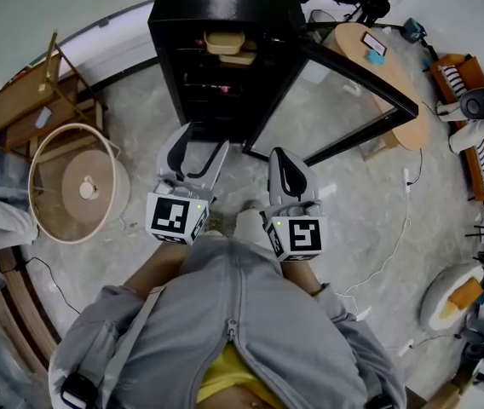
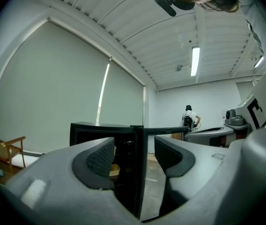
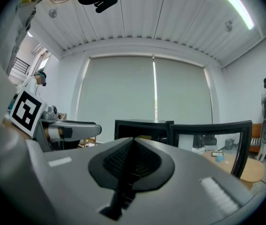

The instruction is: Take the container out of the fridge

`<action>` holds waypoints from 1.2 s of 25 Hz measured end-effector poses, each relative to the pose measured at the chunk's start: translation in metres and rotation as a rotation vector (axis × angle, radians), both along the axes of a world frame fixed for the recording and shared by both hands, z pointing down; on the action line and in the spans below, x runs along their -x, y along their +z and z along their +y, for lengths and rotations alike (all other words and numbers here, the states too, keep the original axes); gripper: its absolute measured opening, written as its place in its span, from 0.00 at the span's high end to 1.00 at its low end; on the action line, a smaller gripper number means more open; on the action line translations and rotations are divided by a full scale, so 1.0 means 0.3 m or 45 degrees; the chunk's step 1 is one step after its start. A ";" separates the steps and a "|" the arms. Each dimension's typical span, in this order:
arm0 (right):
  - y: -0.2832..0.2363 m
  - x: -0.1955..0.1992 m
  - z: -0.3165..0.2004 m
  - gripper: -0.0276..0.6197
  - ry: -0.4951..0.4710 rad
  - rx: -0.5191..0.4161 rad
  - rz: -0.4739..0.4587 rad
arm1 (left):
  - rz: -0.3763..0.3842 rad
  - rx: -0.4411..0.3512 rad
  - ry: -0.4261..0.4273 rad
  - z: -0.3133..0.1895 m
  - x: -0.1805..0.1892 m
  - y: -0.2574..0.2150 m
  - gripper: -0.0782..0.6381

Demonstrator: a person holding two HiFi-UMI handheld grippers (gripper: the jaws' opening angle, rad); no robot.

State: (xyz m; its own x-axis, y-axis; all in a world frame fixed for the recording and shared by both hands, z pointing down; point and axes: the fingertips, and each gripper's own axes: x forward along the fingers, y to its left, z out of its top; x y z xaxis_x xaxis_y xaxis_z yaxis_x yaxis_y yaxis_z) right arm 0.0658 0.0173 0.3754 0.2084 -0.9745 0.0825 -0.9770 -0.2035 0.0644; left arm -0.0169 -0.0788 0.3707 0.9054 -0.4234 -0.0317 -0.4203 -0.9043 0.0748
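Head view: the black fridge (image 1: 225,15) stands at the far centre, with its glass door (image 1: 344,92) swung open to the right. A tan container (image 1: 224,42) sits on the upper shelf inside. A second container (image 1: 242,58) lies just beside it, slightly nearer and to the right. The left gripper (image 1: 201,147) is held near the fridge front and is apart from it. In the left gripper view its jaws are released and stand apart, with nothing between them. The right gripper (image 1: 280,164) is just to the right of the left one. In the right gripper view its jaws are clenched together on nothing.
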 end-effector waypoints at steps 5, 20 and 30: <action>0.021 -0.032 -0.068 0.96 -0.057 -0.007 -0.001 | -0.004 0.030 -0.028 -0.047 -0.040 0.032 0.46; 0.026 -0.339 -0.391 0.96 -0.229 -0.018 0.091 | -0.022 0.017 -0.174 -0.293 -0.362 0.034 0.44; 0.083 -0.466 -0.592 0.96 -0.488 0.019 0.024 | -0.097 0.038 -0.351 -0.472 -0.517 0.108 0.37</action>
State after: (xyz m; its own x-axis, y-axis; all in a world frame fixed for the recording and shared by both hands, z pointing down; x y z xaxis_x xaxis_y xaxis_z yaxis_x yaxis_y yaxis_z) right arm 0.2056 -0.1602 0.4003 -0.1689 -0.9809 0.0970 -0.9806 0.1771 0.0837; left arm 0.1383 -0.2204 0.4029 0.7550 -0.6539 0.0483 -0.6557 -0.7528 0.0583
